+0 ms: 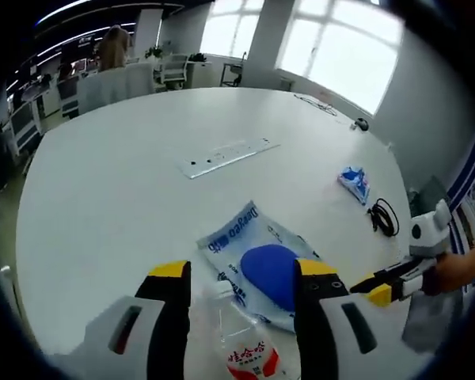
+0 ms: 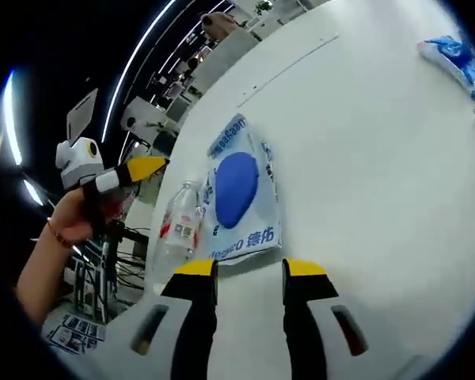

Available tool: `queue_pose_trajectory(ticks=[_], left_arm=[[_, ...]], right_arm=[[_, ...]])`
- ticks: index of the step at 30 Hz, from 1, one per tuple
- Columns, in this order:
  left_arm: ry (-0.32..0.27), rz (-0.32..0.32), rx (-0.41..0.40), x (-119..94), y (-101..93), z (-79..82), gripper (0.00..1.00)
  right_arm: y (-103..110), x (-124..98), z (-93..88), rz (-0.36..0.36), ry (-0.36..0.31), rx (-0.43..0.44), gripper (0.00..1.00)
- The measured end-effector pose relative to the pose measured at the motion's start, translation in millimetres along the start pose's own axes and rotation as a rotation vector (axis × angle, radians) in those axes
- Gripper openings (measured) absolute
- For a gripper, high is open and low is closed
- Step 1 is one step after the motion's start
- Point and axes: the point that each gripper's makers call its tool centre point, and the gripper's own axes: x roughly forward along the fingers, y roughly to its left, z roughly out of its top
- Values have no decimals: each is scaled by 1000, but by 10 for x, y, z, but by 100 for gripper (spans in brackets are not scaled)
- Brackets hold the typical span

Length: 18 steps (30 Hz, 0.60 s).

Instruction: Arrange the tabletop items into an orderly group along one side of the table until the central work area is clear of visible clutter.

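Bottle (image 1: 241,336), clear with a red label, lies on the white surface (image 1: 127,206) between the spread left tongs (image 1: 241,273), touching the blue-printed bag (image 1: 261,261). Right tongs (image 2: 249,269) stand apart, empty, near that bag.

Left gripper view: bright daylight from the windows (image 1: 332,47), which are blown out to near white; the white surface (image 1: 142,198) is evenly lit with only faint shadows under the blue-and-white packet (image 1: 257,253). Right gripper view: the surface (image 2: 364,158) reads bright and almost featureless, the room beyond it is dark, with ceiling light strips (image 2: 146,47) smeared into curved streaks. Both views show strong fisheye bending toward the edges, and the edge detail is soft.
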Motion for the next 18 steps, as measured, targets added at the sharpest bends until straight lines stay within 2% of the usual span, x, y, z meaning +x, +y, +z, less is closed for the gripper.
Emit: queue_pose_trajectory(ticks=[6, 18], left_arm=[[18, -1, 46, 131, 98, 16, 52], [94, -35, 185, 498, 188, 2, 49]], right_arm=[[-6, 31, 3, 5, -14, 86, 29], [-36, 70, 63, 11, -45, 173, 23]])
